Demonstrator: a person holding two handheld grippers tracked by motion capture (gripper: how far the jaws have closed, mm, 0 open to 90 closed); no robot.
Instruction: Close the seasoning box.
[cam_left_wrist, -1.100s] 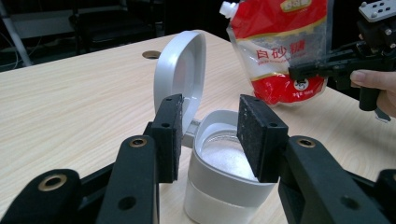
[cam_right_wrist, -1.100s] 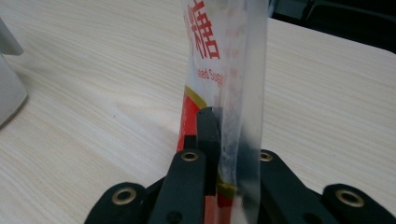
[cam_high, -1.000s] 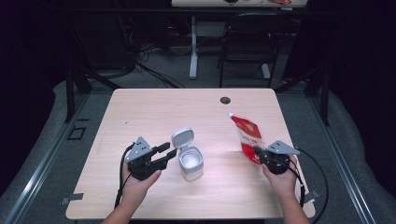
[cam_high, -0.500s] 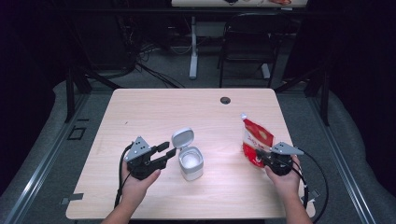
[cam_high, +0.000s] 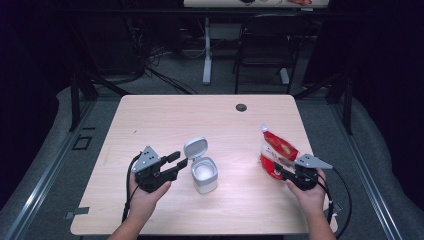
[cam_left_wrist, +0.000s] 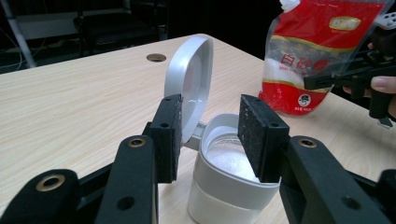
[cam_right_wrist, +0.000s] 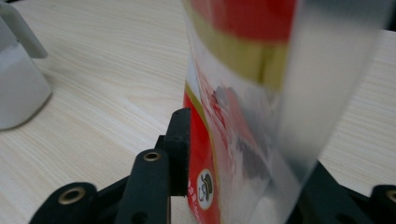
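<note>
A white canister (cam_high: 204, 175) stands mid-table with its hinged lid (cam_high: 195, 147) up; white powder shows inside (cam_left_wrist: 224, 156). My left gripper (cam_high: 177, 160) is open just left of it, pads (cam_left_wrist: 168, 135) on either side of the lid's hinge end (cam_left_wrist: 191, 74) without touching. A red sugar pouch (cam_high: 277, 152) stands upright on the table at the right. My right gripper (cam_high: 277, 170) has just been opening, and the lower part of the pouch (cam_right_wrist: 243, 46) sits between its jaws. The far jaw is hidden behind the pouch.
A round cable hole (cam_high: 241, 107) lies near the table's far edge. The pouch stands close to the table's right edge (cam_high: 310, 165). A dark chair (cam_high: 265, 55) and a desk leg (cam_high: 206, 50) stand beyond the table.
The pouch has moved right and come down from a tilt to stand upright on the table. The right jaws have opened around it. The left gripper has kept still.
</note>
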